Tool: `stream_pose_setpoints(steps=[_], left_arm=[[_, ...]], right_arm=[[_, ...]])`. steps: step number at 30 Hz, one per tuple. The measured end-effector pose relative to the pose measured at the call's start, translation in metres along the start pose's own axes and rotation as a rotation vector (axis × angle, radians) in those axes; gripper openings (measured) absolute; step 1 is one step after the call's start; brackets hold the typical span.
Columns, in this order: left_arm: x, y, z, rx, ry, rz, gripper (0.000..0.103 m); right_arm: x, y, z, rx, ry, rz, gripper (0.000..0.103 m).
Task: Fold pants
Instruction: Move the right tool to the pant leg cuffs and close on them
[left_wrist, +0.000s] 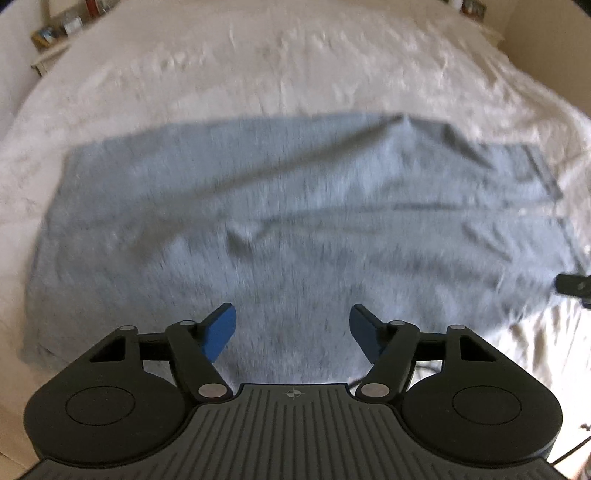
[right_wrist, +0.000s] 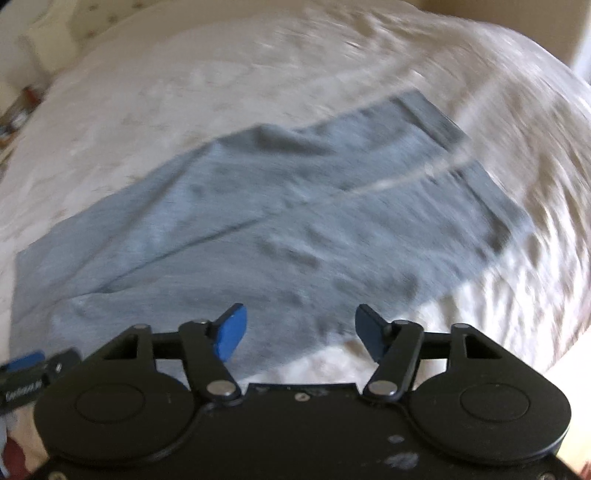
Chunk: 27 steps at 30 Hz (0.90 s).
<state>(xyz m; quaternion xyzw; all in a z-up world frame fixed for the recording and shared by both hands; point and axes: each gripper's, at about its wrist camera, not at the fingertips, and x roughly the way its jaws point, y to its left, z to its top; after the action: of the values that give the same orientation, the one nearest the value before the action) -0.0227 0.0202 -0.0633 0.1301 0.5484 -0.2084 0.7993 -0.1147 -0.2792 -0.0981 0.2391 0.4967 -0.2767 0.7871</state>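
One pair of grey pants (left_wrist: 295, 206) lies spread nearly flat on a rumpled white bedspread (left_wrist: 295, 66), legs side by side and a darker band at the end toward the right of the left wrist view. Two handheld grippers hang over the near edge of the cloth, both angled steeply down. The left gripper (left_wrist: 293, 332) has its blue pads parted over grey fabric, nothing between them and no pad seen touching the cloth. The right gripper (right_wrist: 301, 332) is also parted and empty, sitting above the spot where the pants' near edge meets the bedspread; its left pad is over cloth, its right pad over white bedding. Each gripper shows at the edge of the other's view, so the two are working the same long side, the left one further toward the plain end and the right one nearer the banded end. Both pictures are smeared by motion, which leaves fine creases hard to read. The likely risk from here is a poor pinch: a pad that closes on the bedspread along with the pants would drag the bedding into the fold, and a shallow grab of only the top layer could let the legs slide apart when lifted. A low ridge (left_wrist: 406, 122) along the far edge could also carry into the fold as a wrinkle.
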Motion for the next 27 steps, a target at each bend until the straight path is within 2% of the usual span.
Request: stream_pose_setpoints(steps=[7, 12, 17, 19, 21, 27], left_arm=[[0.026, -0.007, -0.018, 0.069, 0.076, -0.014, 0.067], [0.036, -0.013, -0.026, 0.094, 0.107, -0.011, 0.067], [0.041, -0.023, -0.038, 0.164, 0.12, -0.026, 0.067], [0.041, -0.032, -0.047, 0.241, 0.113, -0.029, 0.067], [0.04, -0.042, -0.056, 0.318, 0.087, 0.004, 0.067], [0.05, -0.061, -0.067, 0.378, 0.073, 0.047, 0.067]], right_arm=[[0.015, -0.073, -0.01, 0.158, -0.028, -0.157, 0.067], [0.026, -0.13, -0.005, 0.282, -0.031, -0.222, 0.068], [0.05, -0.176, 0.003, 0.354, -0.012, -0.22, 0.068], [0.061, -0.188, 0.009, 0.384, -0.003, -0.214, 0.068], [0.071, -0.201, 0.015, 0.418, 0.007, -0.196, 0.068], [0.094, -0.208, 0.031, 0.442, 0.051, -0.158, 0.068]])
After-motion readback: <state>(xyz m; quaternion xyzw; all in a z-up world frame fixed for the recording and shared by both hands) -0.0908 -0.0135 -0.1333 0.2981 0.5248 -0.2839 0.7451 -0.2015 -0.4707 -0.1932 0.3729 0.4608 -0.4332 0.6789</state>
